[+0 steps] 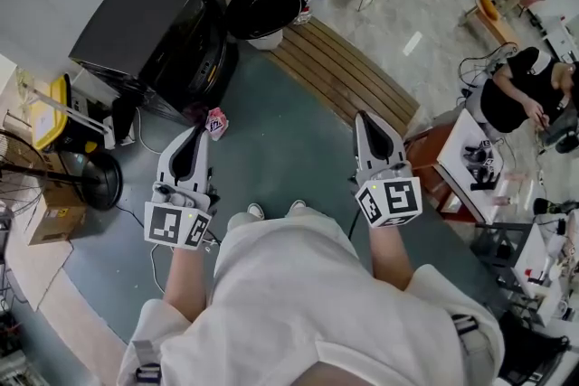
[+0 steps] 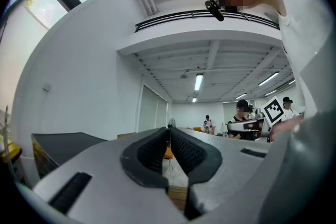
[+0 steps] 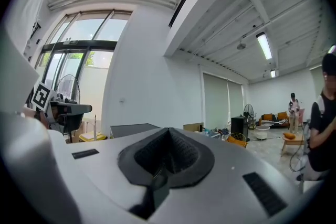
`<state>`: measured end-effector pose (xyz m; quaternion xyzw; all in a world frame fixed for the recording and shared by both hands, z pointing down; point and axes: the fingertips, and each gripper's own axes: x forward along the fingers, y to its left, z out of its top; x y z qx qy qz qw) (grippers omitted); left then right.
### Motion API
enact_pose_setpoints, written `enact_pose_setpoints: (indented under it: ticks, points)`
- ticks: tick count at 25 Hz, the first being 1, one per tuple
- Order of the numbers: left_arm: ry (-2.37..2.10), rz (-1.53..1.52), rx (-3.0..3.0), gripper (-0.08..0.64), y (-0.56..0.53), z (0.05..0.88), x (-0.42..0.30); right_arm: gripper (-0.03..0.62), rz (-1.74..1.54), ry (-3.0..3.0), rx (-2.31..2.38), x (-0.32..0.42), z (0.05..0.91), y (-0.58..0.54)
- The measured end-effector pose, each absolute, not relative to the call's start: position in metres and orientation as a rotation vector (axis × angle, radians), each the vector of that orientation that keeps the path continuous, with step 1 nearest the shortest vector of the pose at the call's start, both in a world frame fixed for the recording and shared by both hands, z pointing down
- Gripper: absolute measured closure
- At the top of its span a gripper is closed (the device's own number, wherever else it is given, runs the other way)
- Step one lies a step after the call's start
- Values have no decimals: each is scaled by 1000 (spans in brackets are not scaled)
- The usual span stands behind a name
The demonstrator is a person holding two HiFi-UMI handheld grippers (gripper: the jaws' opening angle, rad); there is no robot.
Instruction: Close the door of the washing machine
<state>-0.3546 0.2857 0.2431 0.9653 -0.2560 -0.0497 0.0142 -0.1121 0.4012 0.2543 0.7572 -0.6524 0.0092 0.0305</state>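
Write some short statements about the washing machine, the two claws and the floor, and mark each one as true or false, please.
1. The door of the washing machine stands open. True.
2. The left claw holds the door. False: it is shut on nothing and is well away from the door.
3. The right claw is shut and empty. True.
4. The washing machine is white. False: it is black.
5. In the head view, a wooden slatted board lies on the floor to the right of the machine. True.
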Motion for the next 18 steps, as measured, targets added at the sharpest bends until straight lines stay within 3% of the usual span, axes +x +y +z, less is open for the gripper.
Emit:
enact_pose_setpoints:
  ticks: [1,3,10,18]
  points:
    - [-778,-161,3016,552,288,241,-348,594,30,-2007,2337,-108,255,403]
    - [-771,-147,3022,467,290,241,-336,594,35,-2003,2343,-98,257,407]
    - [-822,-26,3054,280,283,245,-302,594,54,-1982,2381,-53,263,429]
    - [-881,46,3070,200,282,245,-274,595,113,-1985,2408,-17,280,441]
